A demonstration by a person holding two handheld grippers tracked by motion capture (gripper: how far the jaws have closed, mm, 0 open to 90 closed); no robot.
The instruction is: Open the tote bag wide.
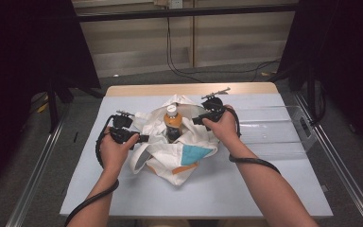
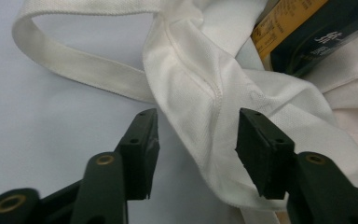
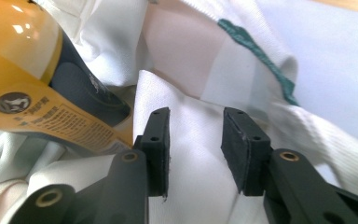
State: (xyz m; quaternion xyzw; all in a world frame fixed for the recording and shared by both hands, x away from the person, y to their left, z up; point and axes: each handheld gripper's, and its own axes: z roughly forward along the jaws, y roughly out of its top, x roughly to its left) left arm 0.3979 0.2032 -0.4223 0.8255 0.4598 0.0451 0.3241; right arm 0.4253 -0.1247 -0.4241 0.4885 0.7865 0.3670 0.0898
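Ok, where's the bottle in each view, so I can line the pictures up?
High view: bottle stands upright mid-table inside the white tote bag.
Left gripper view: its dark and yellow label at top right.
Right gripper view: it fills the upper left.
Shared landmark: the bag's white fabric around it.

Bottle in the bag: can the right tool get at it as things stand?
Probably yes. The bottle stands clear of the white bag's folds, and the right tool, jaws apart and empty, sits right beside it.
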